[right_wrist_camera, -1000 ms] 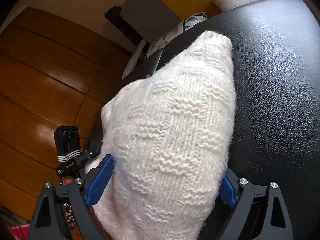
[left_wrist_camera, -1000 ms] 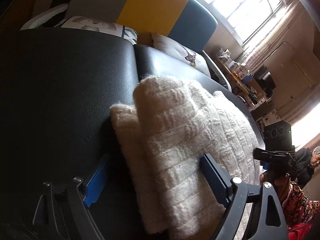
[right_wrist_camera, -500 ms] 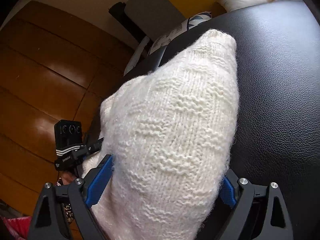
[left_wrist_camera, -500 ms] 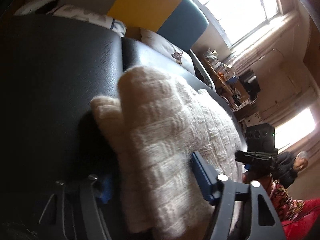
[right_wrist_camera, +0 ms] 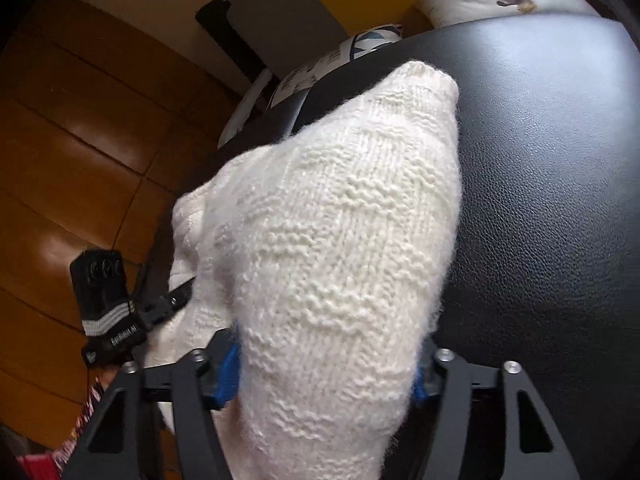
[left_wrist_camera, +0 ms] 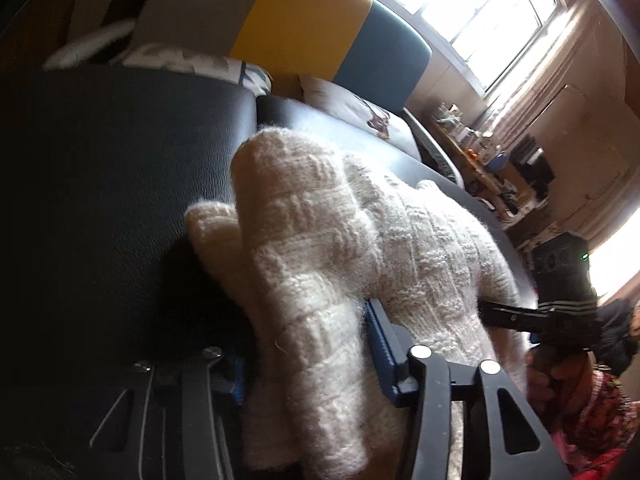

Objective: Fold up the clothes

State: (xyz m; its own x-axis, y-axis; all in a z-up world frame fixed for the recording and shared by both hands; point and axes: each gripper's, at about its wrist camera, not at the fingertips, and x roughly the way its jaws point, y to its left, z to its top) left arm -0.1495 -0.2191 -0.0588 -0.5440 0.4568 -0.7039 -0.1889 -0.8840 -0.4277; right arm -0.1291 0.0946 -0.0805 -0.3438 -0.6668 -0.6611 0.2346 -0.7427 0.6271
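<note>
Apparently lengthwise, cream sweater point(right_wrist_camera: 332, 240) pointing away, tongs-held

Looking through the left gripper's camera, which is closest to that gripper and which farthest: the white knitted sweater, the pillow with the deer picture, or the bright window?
1. White knitted sweater: between the left gripper fingers, on the black cushion.
2. Deer pillow: beyond the sweater, at the cushion's far end.
3. Window: upper right, on the far wall.

Small white lettering, illegible, on black camera mount point(right_wrist_camera: 110, 340).
</note>
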